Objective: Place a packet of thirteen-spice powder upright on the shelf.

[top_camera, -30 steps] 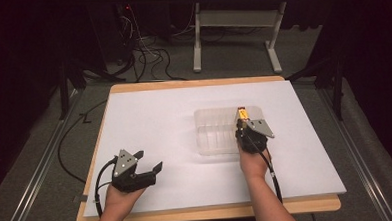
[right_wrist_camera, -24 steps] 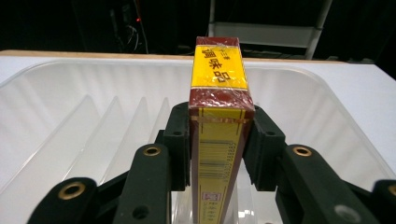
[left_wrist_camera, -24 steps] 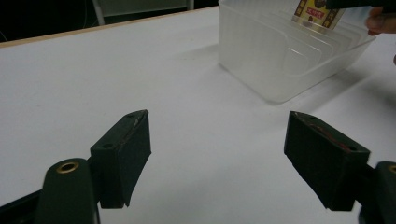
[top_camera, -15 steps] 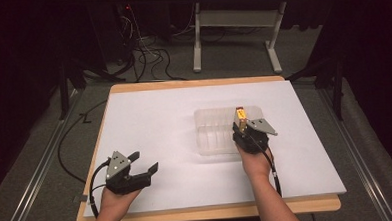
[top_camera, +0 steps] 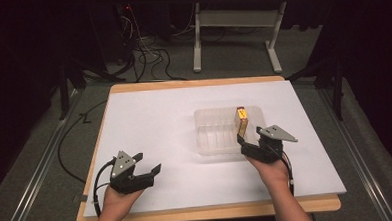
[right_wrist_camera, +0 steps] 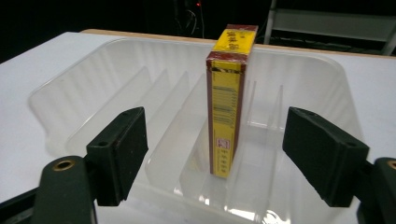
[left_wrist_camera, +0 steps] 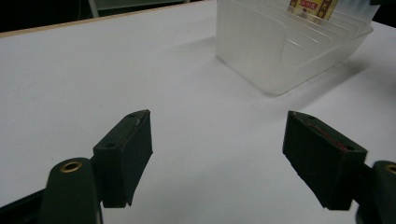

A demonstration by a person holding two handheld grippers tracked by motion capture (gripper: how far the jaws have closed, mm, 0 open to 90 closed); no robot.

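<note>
Right gripper (right_wrist_camera: 212,154) spread wide around the upright yellow box (right_wrist_camera: 229,98) in the clear divided tray (top_camera: 213,140), seemingly not touching. Left gripper (left_wrist_camera: 219,158) gapes over bare white table (top_camera: 149,122), lower left

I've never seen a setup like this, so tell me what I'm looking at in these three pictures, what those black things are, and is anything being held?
No robot here: a person holds a two-jaw hand tool in each hand. The high view looks down on a white table from above the person. The left gripper is near the front left, the right gripper at the near edge of a clear tray.

The other two pictures come from cameras riding on each tool, looking out between its own black jaws. In the left gripper view the left one hovers over bare table. In the right gripper view the right one faces the ribbed tray, where a yellow box stands upright in a slot.

Both are open; nothing is held.
</note>
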